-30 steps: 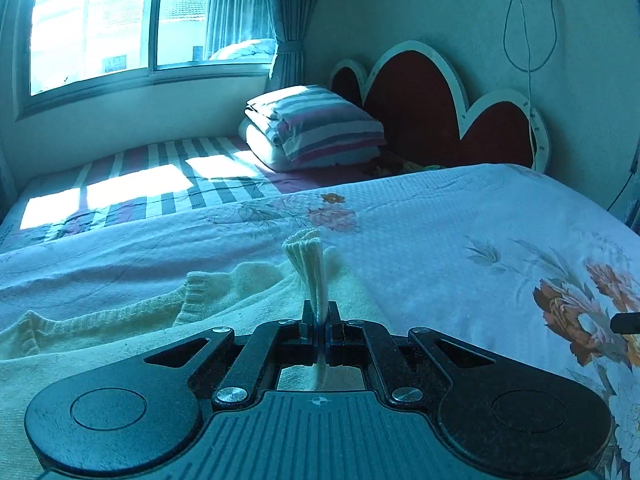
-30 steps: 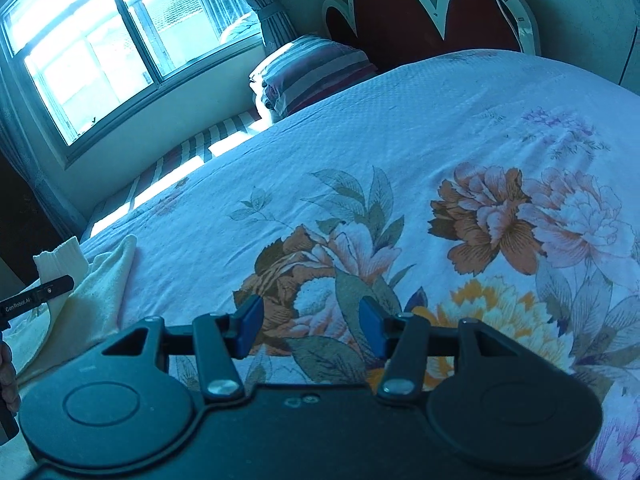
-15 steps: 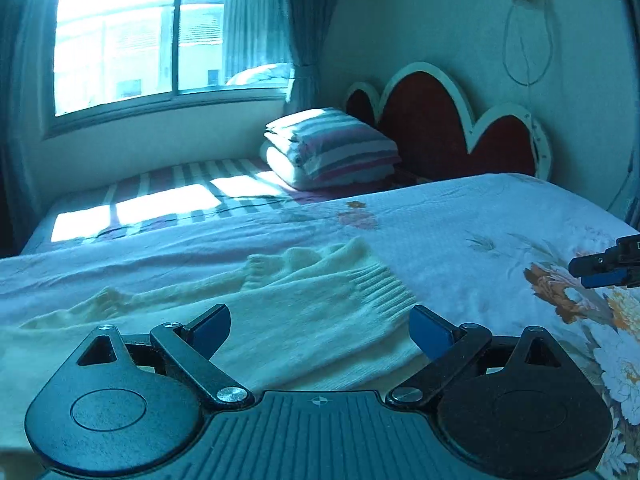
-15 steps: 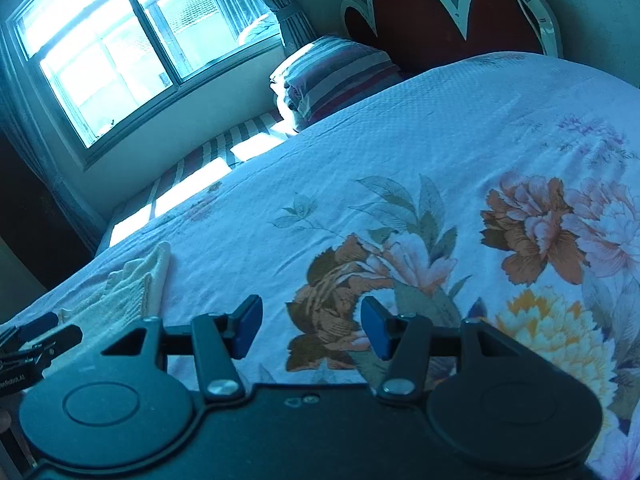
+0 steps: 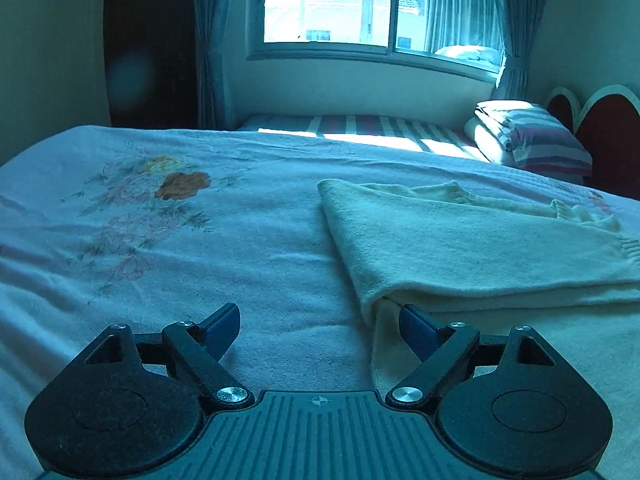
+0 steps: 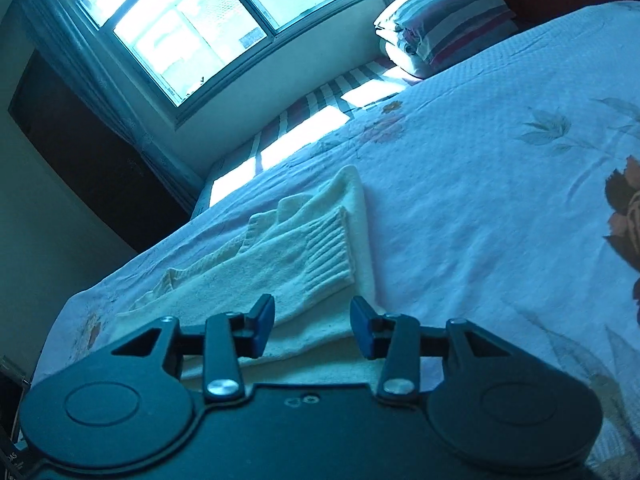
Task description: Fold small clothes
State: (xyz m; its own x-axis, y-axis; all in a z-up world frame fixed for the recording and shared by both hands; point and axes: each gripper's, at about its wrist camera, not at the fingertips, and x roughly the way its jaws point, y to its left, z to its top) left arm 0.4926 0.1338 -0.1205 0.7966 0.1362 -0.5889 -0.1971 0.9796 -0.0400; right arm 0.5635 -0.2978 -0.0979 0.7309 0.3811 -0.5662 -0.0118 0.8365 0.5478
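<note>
Left wrist view, left gripper (image 5: 319, 326) spread, closing, beside folded cream sweater (image 5: 472, 240); right gripper (image 6: 313, 326) half-spread, closing, empty

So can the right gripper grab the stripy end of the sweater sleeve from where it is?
Probably yes. The right gripper sits just short of the ribbed cuff of the cream sweater, nothing lies between, and its closing fingers still leave a gap.

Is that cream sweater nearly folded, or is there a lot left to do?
Partly done: the cream sweater lies doubled on the bedspread, a sleeve laid across it. Neither the left gripper nor the right gripper holds it; both are closing, near its front edge. It's still long, so probably another fold remains.
</note>
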